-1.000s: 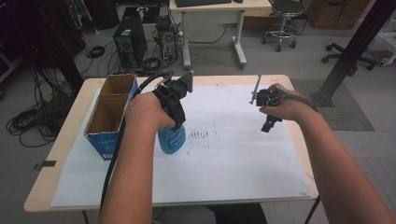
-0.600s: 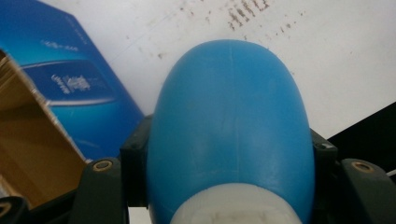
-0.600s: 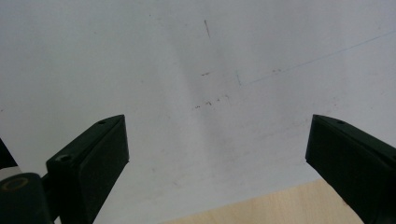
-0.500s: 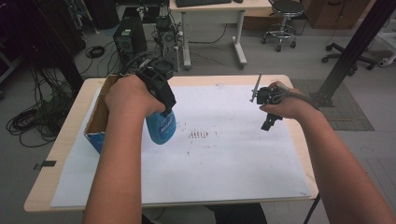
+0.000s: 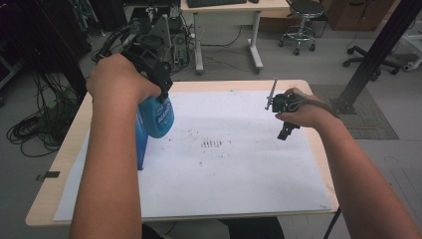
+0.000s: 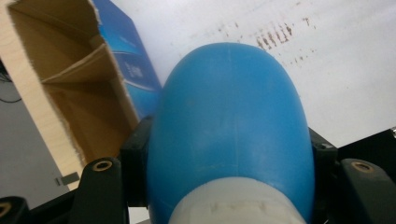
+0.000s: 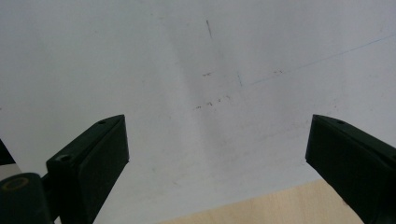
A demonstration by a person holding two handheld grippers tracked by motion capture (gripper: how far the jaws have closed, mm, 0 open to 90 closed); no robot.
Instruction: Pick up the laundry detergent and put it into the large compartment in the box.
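High view: the blue bottle (image 5: 157, 115) is grasped by the left claw (image 5: 158, 84), hanging upright, base down, in the frame's left, just right of the box (image 5: 141, 144). The right claw (image 5: 283, 133) is released, well apart, over the table (image 5: 69, 149).

One blue bottle (image 5: 156, 116) hangs above the left part of the table (image 5: 298, 209). One open cardboard box (image 6: 79, 88) with blue sides stands at the table's left edge. One white paper sheet (image 5: 239, 174) covers most of the tabletop. Two grippers are present, the left gripper (image 5: 161, 82) and the right gripper (image 5: 283, 133), one per hand.
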